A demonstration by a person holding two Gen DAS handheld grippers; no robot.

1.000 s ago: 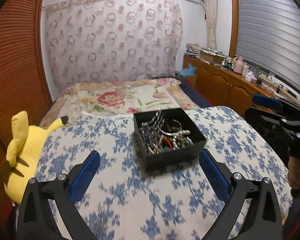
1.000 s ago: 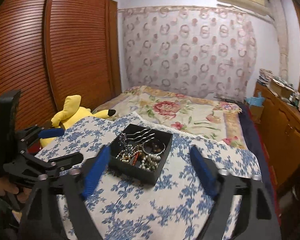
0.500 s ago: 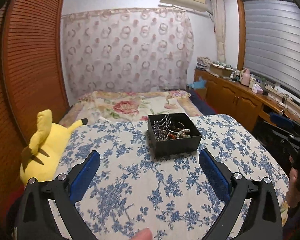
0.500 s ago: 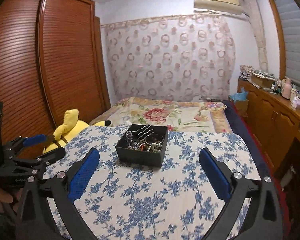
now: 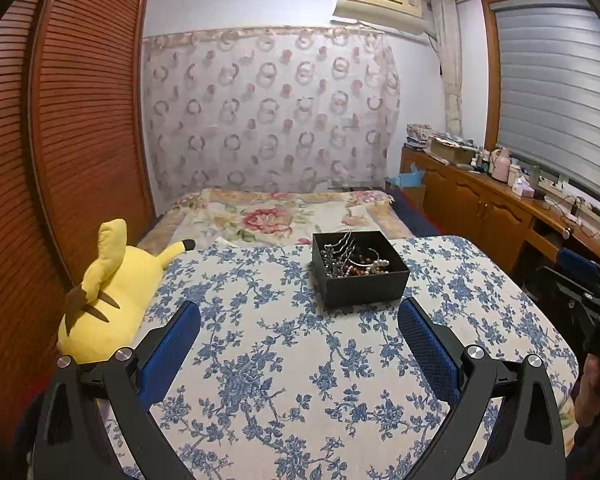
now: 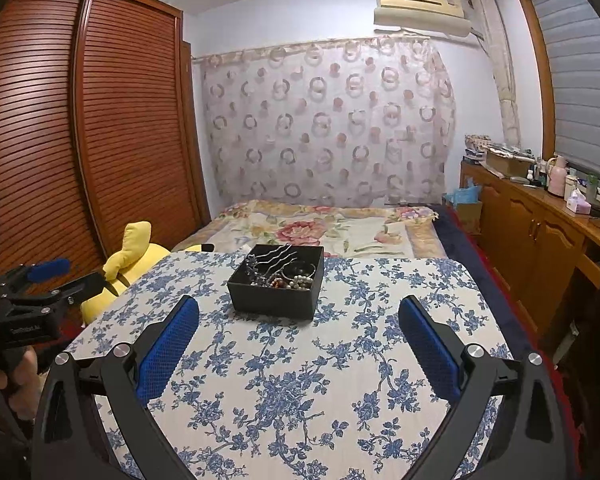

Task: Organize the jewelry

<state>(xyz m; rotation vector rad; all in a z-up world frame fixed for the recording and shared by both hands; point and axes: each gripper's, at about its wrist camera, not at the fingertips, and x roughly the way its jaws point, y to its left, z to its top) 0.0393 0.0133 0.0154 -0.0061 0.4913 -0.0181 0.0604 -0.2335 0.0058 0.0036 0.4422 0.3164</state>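
A black open box (image 5: 360, 276) stands on a table with a blue-flowered cloth (image 5: 284, 360). It holds a tangle of jewelry (image 5: 352, 260): silver hair pins, a bangle, pearl and red beads. The box also shows in the right wrist view (image 6: 278, 284), with the jewelry (image 6: 284, 272) inside. My left gripper (image 5: 299, 326) is open and empty, held back from the box on its near side. My right gripper (image 6: 299, 326) is open and empty, also short of the box. Each gripper shows at the edge of the other's view: the right (image 5: 584, 280), the left (image 6: 40, 284).
A yellow plush toy (image 5: 112, 292) lies at the table's left edge. Behind the table is a bed with a floral cover (image 5: 276, 216). A brown slatted wardrobe (image 5: 60, 140) fills the left. A wooden counter with bottles (image 5: 500, 188) runs along the right.
Both grippers have pulled back and up from the box, so it looks smaller and farther. Both stayed open and empty.
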